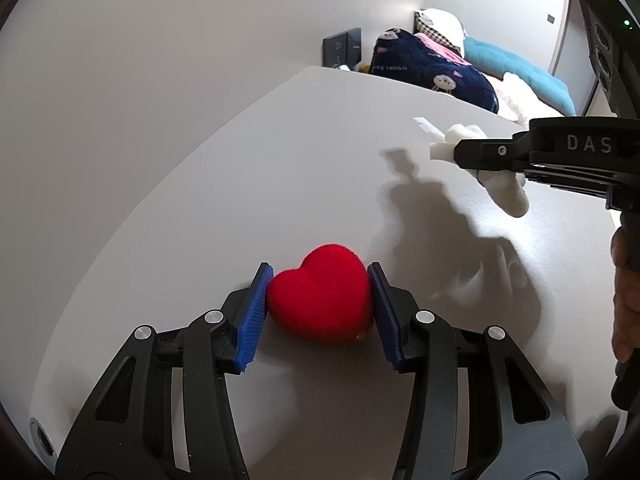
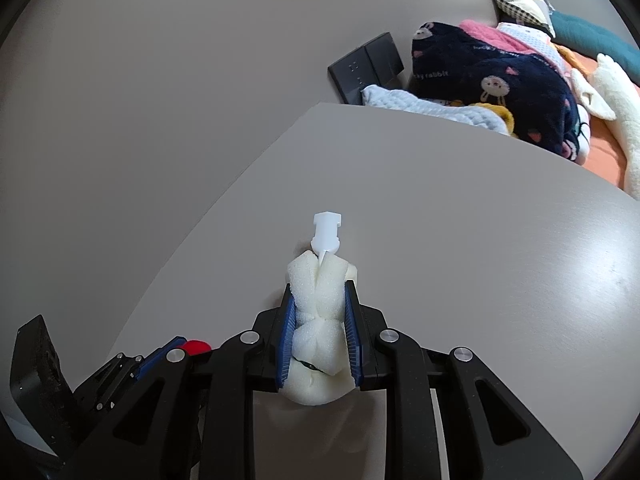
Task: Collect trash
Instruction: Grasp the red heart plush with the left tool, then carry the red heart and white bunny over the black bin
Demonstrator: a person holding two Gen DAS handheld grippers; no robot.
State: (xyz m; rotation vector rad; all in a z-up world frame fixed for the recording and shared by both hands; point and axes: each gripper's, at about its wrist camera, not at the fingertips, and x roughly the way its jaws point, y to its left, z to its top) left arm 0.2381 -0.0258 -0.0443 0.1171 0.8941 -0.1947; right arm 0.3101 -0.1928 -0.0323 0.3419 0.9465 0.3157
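Left gripper (image 1: pixel 320 300): its blue-padded fingers (image 1: pixel 252 320) bracket a red foam heart (image 1: pixel 320 294) that sits on the grey counter (image 1: pixel 240 184). Both pads meet the heart's flanks, so the grip appears made, though how firmly the foam is squeezed cannot be judged. The step in hand is judged to be securing this piece. To do it well, the pads should seat on the widest part of the heart and compress it slightly, and the lift should go straight up, since soft foam can roll out of a shallow pinch.

Right gripper (image 2: pixel 318 328): clamped tight on a bundle of white foam (image 2: pixel 318 304) with a white plastic clip (image 2: pixel 327 232) jutting from its front, carried clear of the counter. It should stay closed while the left lifts.

Not established:
- No bin or bag is in either view, so the destination is unknown.
- The heart's underside and rear are hidden.
- A small dark mark low in the white foam cannot be identified.
- The person shows only as part of a hand (image 1: pixel 626 304) at the frame edge.
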